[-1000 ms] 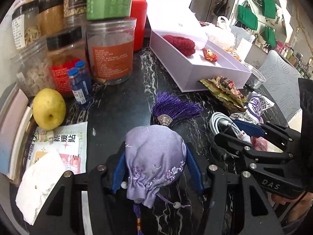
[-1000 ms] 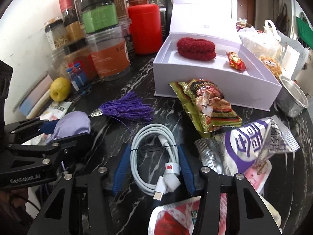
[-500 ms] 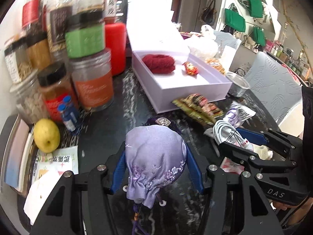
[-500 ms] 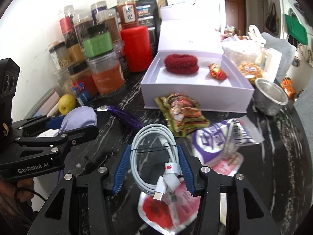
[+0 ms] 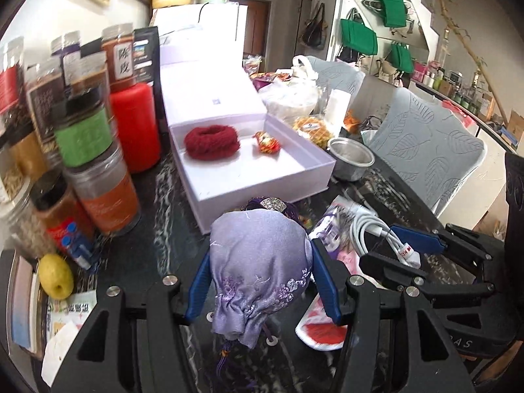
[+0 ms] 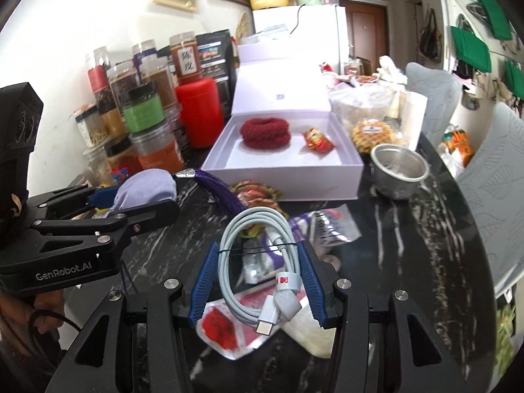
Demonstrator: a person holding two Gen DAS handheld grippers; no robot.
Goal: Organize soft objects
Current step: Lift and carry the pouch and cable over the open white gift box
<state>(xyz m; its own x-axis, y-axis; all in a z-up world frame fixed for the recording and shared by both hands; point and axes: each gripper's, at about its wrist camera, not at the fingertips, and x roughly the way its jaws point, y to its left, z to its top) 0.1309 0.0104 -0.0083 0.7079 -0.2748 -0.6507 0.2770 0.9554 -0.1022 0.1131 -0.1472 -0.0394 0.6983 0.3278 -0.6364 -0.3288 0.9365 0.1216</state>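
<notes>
My left gripper is shut on a lilac embroidered pouch with a purple tassel, held above the black marble table. The pouch also shows in the right wrist view. My right gripper is shut on a coiled white cable, also lifted; the cable shows in the left wrist view. An open lilac box stands ahead, with a red fluffy ring and a small red-gold sachet inside. In the right wrist view the box is straight ahead.
Jars and a red canister crowd the left. A yellow fruit lies front left. A steel bowl sits right of the box. Snack packets lie before the box. Grey chairs stand right.
Both grippers have risen from the table with the pouch and the cable in them, and the views now tilt up toward the box. The tassel hangs off the table.
</notes>
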